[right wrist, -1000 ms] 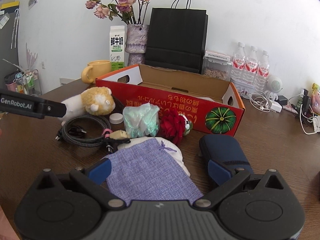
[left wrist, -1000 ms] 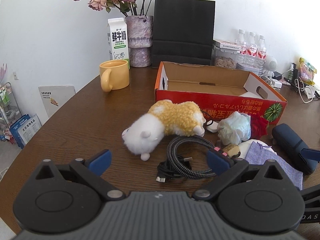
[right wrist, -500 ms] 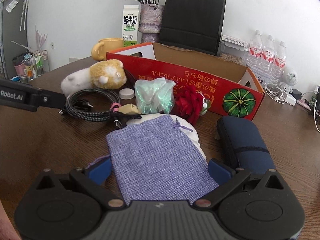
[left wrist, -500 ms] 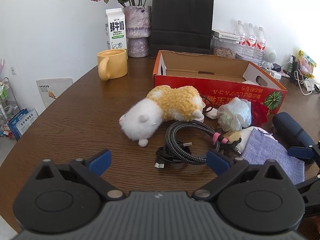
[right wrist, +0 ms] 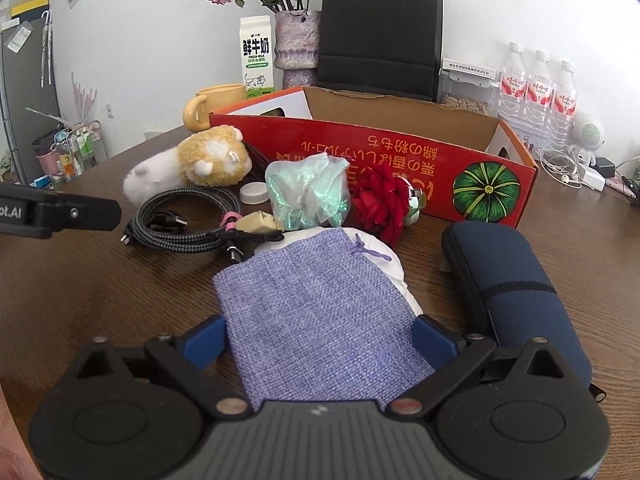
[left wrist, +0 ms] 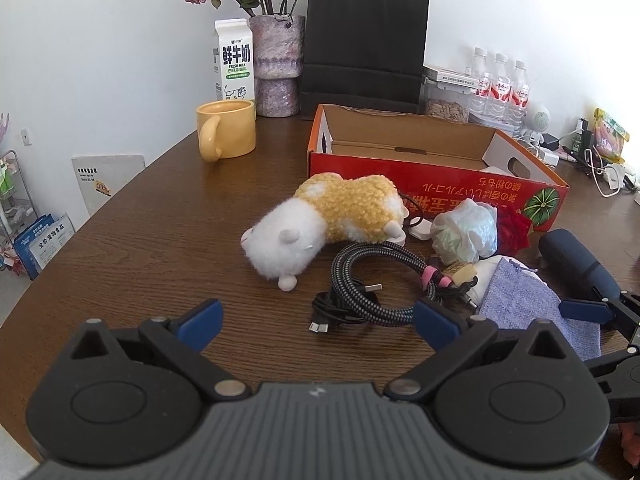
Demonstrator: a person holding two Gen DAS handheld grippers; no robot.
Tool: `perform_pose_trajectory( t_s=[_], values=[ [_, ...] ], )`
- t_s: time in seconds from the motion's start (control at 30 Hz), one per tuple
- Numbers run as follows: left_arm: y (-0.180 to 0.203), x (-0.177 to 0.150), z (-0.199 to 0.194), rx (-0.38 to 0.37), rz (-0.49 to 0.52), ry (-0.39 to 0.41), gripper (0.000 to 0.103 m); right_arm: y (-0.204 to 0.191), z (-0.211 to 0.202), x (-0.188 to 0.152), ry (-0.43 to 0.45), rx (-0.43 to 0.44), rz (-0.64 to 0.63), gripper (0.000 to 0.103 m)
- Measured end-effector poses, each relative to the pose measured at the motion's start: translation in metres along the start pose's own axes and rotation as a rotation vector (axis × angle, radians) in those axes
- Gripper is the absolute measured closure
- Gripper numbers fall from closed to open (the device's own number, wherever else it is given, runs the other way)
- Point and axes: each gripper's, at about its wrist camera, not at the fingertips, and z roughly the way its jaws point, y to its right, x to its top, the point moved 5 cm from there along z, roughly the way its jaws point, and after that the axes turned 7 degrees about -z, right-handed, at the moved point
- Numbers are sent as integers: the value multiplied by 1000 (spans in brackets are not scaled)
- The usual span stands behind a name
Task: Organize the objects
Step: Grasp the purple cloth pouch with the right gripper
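An open red cardboard box stands on the brown table. In front of it lie a yellow-and-white plush sheep, a coiled braided cable, a crumpled plastic bag, a red fabric rose, a purple cloth pouch and a dark blue case. My left gripper is open and empty, short of the cable. My right gripper is open, its fingers either side of the pouch's near end.
A yellow mug, milk carton, flower vase and black paper bag stand behind the box. Water bottles and chargers with cords sit at the back right. The table edge curves on the left.
My right gripper has moved forward and down over the purple pouch, which now lies between its fingers. My left gripper has drawn back slightly; the objects have not moved.
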Motion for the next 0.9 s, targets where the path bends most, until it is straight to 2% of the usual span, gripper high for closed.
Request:
perform_pose_trajectory(
  t_s=[0.03, 0.17, 0.33, 0.37, 0.43, 0.57, 0.9],
  values=[
    [-1, 0, 0, 4, -2, -2, 0, -1, -2, 0, 6, -1, -1, 17],
    [-3, -2, 1, 10, -6, -8, 0, -6, -10, -5, 44, -11, -7, 29],
    [0, -3, 2, 11, 1, -10, 0, -8, -19, -10, 84, -32, -12, 65],
    [1, -4, 2, 12, 2, -10, 0, -6, -21, -10, 92, -27, -2, 68],
    [3, -4, 2, 11, 6, -11, 0, -2, -26, -9, 111, -22, 22, 84],
    [7, -4, 5, 10, 18, -15, 0, 4, -35, -6, 152, -24, 53, 91],
    [32, 3, 26, -21, 96, -61, 0, 12, -41, 7, 190, -72, 44, 91]
  ],
)
